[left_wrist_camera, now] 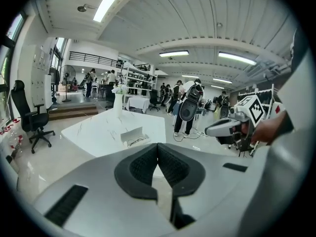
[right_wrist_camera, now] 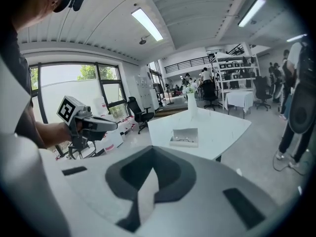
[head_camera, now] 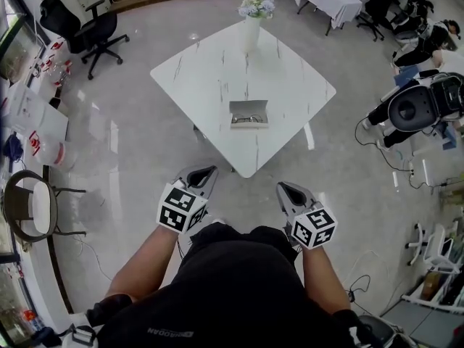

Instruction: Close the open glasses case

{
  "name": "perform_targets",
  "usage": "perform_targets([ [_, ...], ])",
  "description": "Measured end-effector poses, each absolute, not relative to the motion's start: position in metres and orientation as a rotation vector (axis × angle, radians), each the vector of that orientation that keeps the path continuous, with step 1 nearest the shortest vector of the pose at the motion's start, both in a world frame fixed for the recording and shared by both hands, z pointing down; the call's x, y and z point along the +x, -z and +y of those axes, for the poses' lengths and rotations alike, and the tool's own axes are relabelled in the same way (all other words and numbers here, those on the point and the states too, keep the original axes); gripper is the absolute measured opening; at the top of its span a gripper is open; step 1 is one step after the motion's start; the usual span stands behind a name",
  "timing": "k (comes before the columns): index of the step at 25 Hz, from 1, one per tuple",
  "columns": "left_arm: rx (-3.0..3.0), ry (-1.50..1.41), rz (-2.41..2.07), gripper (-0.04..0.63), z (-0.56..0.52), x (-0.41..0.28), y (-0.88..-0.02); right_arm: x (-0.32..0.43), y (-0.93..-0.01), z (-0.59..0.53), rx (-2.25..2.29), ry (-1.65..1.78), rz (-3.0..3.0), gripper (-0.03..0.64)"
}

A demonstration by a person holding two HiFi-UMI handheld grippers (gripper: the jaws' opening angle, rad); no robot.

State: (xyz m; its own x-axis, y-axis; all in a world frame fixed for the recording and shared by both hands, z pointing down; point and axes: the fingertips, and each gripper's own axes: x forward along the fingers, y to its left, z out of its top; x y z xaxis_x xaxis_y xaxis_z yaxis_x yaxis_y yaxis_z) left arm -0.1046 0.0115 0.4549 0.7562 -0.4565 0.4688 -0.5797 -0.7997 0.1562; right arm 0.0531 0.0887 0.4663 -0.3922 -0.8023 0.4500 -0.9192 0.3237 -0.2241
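The open glasses case (head_camera: 249,113) lies on the white square table (head_camera: 210,71), lid up, with a pair of glasses inside. It also shows in the left gripper view as the case (left_wrist_camera: 134,137) and in the right gripper view as the case (right_wrist_camera: 184,137). Both grippers are held low in front of the person, short of the table's near corner and well away from the case. My left gripper (head_camera: 208,171) is shut and holds nothing; its tips (left_wrist_camera: 158,146) meet. My right gripper (head_camera: 285,188) is likewise shut and empty, pads (right_wrist_camera: 152,149) touching.
A white vase of flowers (head_camera: 254,14) stands at the table's far corner. A black office chair (head_camera: 90,27) is at the far left, and a round chair (head_camera: 29,205) at the near left. People and equipment (head_camera: 417,107) crowd the right side.
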Motion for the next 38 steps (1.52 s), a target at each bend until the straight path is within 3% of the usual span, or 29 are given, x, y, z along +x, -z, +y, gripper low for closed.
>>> perform_targets([
  [38,2.419,-0.602,-1.289,0.005,-0.109,0.010,-0.456,0.168,-0.476,-0.112,1.036,-0.549,-2.581,0.001],
])
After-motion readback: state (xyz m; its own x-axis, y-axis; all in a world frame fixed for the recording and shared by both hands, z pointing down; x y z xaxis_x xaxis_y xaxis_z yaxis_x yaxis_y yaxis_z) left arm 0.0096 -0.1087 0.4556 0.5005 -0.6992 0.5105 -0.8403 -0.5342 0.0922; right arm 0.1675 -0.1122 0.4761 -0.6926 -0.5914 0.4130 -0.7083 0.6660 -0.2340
